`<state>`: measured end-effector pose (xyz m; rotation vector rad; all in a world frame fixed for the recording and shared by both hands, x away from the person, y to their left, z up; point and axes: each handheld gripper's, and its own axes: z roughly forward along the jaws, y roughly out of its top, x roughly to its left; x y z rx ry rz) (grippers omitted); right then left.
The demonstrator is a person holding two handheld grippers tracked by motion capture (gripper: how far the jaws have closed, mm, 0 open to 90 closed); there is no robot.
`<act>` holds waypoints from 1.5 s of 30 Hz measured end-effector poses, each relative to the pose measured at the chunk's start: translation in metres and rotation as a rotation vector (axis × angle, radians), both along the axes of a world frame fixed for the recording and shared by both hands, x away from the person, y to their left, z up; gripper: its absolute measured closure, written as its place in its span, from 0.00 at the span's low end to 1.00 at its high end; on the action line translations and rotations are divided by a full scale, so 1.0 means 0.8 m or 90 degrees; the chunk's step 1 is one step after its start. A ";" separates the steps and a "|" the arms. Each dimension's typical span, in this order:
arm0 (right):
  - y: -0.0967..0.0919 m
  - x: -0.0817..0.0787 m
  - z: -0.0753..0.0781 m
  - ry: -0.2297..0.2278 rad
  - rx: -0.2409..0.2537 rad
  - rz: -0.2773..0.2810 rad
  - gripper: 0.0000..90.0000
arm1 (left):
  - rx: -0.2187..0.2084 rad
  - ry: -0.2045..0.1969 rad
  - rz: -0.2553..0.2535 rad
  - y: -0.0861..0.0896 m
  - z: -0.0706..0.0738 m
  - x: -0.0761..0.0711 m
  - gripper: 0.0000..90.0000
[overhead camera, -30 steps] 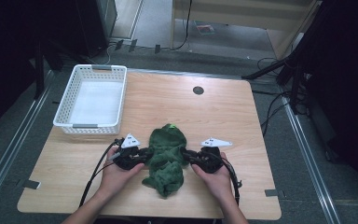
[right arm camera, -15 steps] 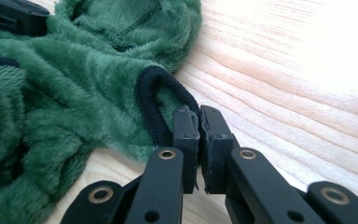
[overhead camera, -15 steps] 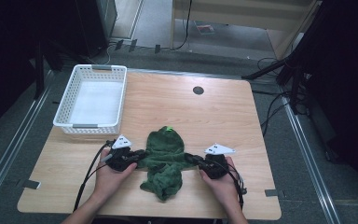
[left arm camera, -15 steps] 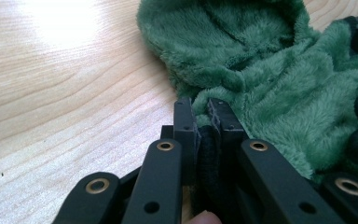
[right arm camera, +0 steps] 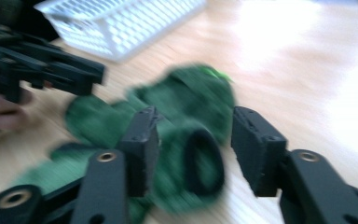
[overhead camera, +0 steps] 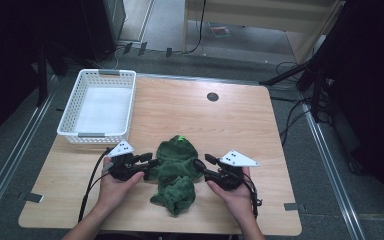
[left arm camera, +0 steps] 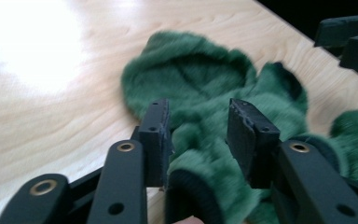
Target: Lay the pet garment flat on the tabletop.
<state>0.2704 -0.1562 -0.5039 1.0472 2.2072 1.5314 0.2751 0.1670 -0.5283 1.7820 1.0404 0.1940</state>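
- Looking down from the high view: green fleece garment (overhead camera: 176, 170) lying crumpled on the table (overhead camera: 190, 115) at about 6 o'clock of its middle, hood end toward 12 o'clock, lower part bunched toward 6. Left claw (overhead camera: 149, 162) at the garment's 9 o'clock edge, right claw (overhead camera: 200, 166) at its 3 o'clock edge, both pointing inward. White basket (overhead camera: 97, 107) well apart at 10 o'clock. Claw gaps too small here to judge.
- Risking, by judgement, a sleeve slipping away: both claws have just been opening, so each cuff may fall back folded under the body and undo the spreading; a careless re-close could pinch two layers at once.
- Looking along the left gripper view: left claw (left arm camera: 199, 135) partly open, pads clear of the fleece, a dark-lined sleeve cuff (left arm camera: 191, 186) loose between the jaws, nothing gripped. Hood opening toward 12 o'clock, the other claw at 2 o'clock. Shows the gap beside each pad, which the high view cannot.
- Looking along the right gripper view: right claw (right arm camera: 193, 151) partly open too, the other cuff's dark ring (right arm camera: 204, 161) loose between the jaws, seemingly not pinched, though blurred. Basket at 11 o'clock, left claw at 9. Gives the cuff's round mouth, hidden from above.
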 end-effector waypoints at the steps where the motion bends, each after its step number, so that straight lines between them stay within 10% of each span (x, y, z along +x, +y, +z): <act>1: 0.009 0.003 0.000 0.000 0.000 0.012 0.63 | 0.010 0.004 -0.012 -0.008 0.000 0.000 0.68; 6: 0.043 0.016 -0.018 0.025 -0.073 0.020 0.68 | 0.067 0.028 -0.039 -0.027 -0.014 -0.002 0.68; 7: 0.047 0.017 -0.029 0.067 -0.105 0.019 0.70 | 0.083 0.036 -0.046 -0.029 -0.018 -0.002 0.67; 23: 0.028 -0.002 -0.046 0.185 -0.137 0.044 0.89 | 0.078 0.026 -0.016 -0.025 -0.016 0.001 0.64; 31: 0.033 0.000 -0.050 0.175 -0.129 0.020 0.90 | 0.092 0.007 -0.039 -0.042 -0.015 0.003 0.68; 45: 0.038 0.074 -0.054 0.157 -0.097 -0.086 0.87 | 0.185 0.018 0.051 -0.076 -0.021 0.093 0.70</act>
